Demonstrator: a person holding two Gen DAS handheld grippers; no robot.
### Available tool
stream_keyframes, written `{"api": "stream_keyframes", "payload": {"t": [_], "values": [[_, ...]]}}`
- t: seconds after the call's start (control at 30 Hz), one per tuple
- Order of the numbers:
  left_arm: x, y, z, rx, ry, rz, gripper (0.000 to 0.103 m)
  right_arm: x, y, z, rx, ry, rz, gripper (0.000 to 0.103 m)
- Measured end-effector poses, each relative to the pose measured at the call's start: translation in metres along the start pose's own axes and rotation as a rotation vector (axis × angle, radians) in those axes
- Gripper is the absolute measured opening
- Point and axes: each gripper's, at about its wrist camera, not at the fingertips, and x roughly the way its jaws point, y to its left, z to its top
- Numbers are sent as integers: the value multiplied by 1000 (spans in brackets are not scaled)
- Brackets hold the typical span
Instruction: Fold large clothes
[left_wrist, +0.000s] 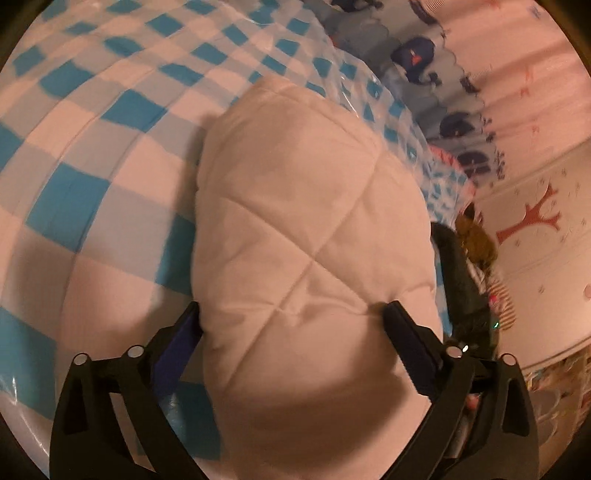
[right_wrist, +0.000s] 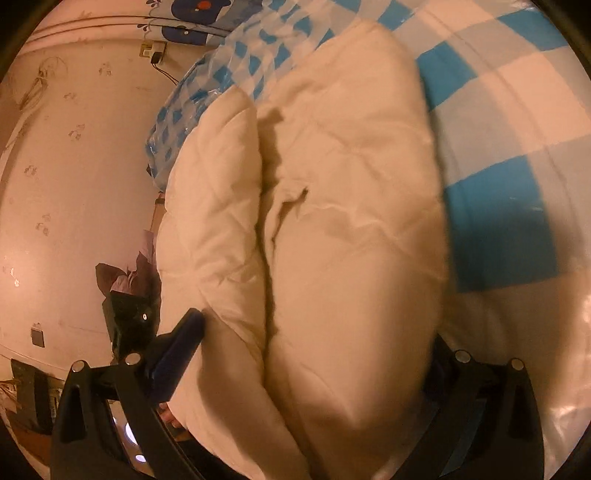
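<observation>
A thick white quilted garment (left_wrist: 306, 236) lies folded in a bulky bundle on a blue-and-white checked surface (left_wrist: 92, 155). My left gripper (left_wrist: 291, 314) has its two fingers pressed against either side of the bundle and is shut on it. In the right wrist view the same garment (right_wrist: 332, 240) shows as two padded layers with a deep crease between them. My right gripper (right_wrist: 317, 332) straddles both layers and is shut on them; its right finger is mostly hidden behind the fabric.
The checked surface (right_wrist: 509, 155) is covered in shiny clear plastic. A pale wall with small prints (right_wrist: 74, 166) and a red tree decal (left_wrist: 532, 218) stands beside it. Dark items (right_wrist: 129, 306) sit by the wall; patterned bedding (left_wrist: 417, 62) lies at the far edge.
</observation>
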Motion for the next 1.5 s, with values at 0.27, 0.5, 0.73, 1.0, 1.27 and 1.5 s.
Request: {"api": "stream_keyframes", "payload": {"t": [0.27, 0.5, 0.73, 1.0, 1.27, 1.5], "values": [[-45, -51, -22, 293, -116, 70, 75, 31, 58, -1, -140, 6, 80, 98], [-88, 20, -3, 158, -174, 255, 80, 122, 121, -9, -334, 108, -15, 98], [-142, 12, -21, 213, -371, 419, 87, 84, 128, -31, -418, 2, -119, 98], [-143, -65, -53, 422, -473, 573, 92, 34, 191, -122, -840, -373, -607, 98], [-151, -71, -81, 397, -464, 577, 92, 16, 200, -116, -638, -448, -662, 98], [-159, -68, -81, 378, -477, 573, 92, 34, 239, -137, -715, -511, -736, 98]]}}
